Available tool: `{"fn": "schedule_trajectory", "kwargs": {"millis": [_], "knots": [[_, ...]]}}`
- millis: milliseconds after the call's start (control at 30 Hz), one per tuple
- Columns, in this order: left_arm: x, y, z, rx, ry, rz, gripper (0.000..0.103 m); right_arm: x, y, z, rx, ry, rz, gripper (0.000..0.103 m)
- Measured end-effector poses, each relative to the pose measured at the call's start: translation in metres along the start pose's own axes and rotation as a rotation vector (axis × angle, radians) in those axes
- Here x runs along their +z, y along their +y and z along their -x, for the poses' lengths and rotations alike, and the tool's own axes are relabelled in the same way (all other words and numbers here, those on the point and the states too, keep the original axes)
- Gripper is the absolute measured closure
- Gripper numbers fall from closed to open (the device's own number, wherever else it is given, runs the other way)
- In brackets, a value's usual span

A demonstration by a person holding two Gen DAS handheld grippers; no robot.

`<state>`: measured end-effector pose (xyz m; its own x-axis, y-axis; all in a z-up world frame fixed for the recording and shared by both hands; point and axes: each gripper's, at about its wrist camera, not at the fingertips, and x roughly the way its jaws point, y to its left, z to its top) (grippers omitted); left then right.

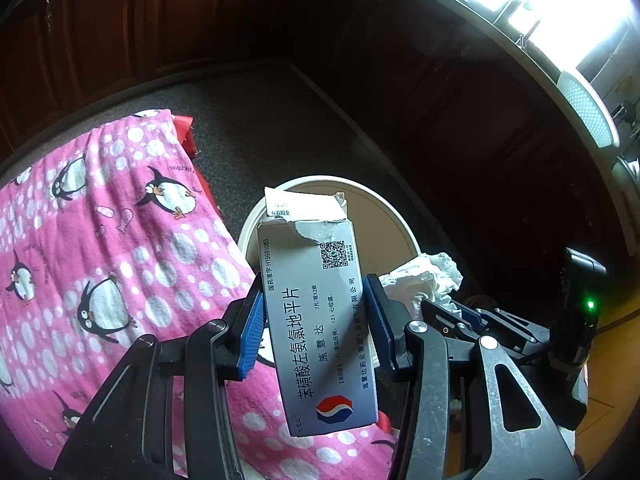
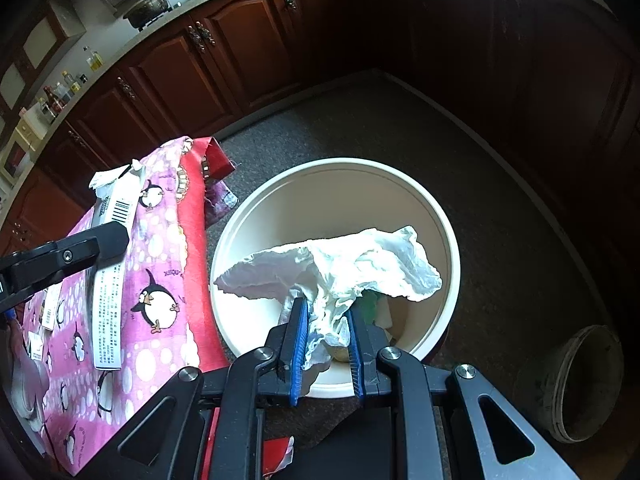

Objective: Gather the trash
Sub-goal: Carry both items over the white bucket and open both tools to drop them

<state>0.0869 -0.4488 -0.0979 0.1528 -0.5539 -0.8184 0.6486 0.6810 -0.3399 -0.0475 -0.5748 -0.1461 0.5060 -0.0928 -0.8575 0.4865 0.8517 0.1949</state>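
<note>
My left gripper [image 1: 316, 320] clamps the light, crushable medicine box [image 1: 320, 320] across its flat sides. My right gripper [image 2: 326, 344] pinches the limp tissue [image 2: 340, 268] over the white bin [image 2: 240, 216].

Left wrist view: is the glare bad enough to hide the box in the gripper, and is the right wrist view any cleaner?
Left wrist view: the window is blown out top right, yet the medicine box print stays sharp. Right wrist view: no glare; the tissue over the white bucket is crisp, and the cabinets sink into shadow.
</note>
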Motion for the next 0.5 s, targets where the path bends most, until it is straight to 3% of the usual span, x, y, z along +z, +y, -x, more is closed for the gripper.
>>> {"fn": "schedule_trajectory", "kwargs": {"millis": [67,200,500], "knots": [[0.0010,-0.0012,-0.0031,-0.011,-0.001,0.008,0.058,0.0009,-0.0003,-0.0029,-0.011,0.004,-0.004,0.083],[0.0023,0.0005,-0.0053,-0.039,-0.004,0.026,0.057,0.0015,-0.0009,-0.0042,-0.012,-0.001,-0.015,0.065],[-0.0026,0.0053,-0.0026,-0.060,0.001,0.023,0.055,-0.0033,-0.0062,-0.0035,0.008,0.003,-0.050,0.064]]}}
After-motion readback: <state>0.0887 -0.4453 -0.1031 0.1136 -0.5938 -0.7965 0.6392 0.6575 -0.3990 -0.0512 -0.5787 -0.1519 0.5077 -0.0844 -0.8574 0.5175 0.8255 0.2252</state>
